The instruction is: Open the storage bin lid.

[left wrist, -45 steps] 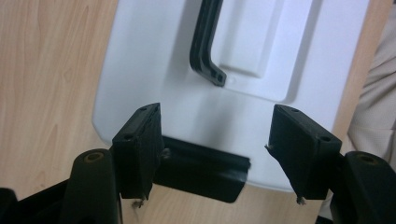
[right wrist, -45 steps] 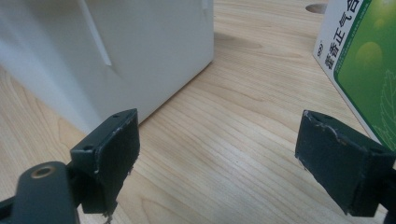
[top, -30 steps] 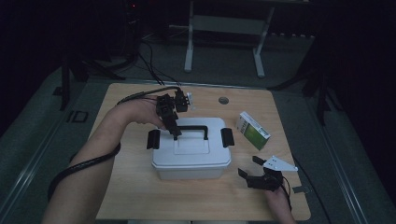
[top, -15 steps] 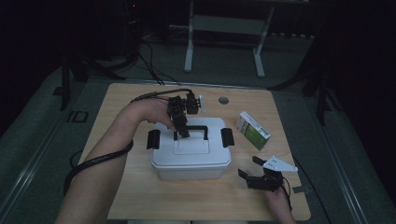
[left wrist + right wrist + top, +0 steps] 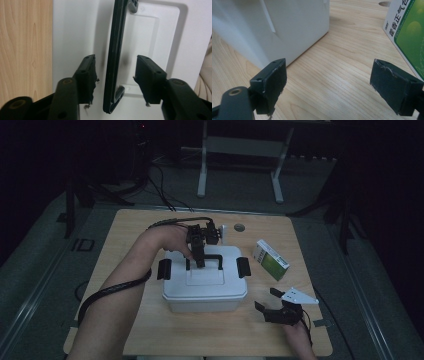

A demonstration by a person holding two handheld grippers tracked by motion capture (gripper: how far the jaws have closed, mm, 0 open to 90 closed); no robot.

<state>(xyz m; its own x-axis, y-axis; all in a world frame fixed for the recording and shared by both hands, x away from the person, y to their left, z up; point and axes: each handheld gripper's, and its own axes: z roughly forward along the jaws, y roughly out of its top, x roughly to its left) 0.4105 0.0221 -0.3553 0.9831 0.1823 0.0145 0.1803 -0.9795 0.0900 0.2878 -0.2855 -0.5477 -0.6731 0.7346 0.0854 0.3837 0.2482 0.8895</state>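
Looking from the high view, the left tool point(image 5: 199, 261) is seen right above the black handle point(image 5: 207, 258) of the white box point(image 5: 204, 287) on the bench point(image 5: 150, 330); the right tool point(image 5: 265, 301) is held open, well apart. From the left gripper view, the handle point(image 5: 113, 57) is seen running between the jaws, which have just been closing, pads point(image 5: 86, 75) not yet touching. From the right gripper view, bare bench point(image 5: 332, 75) is seen between wide jaws.
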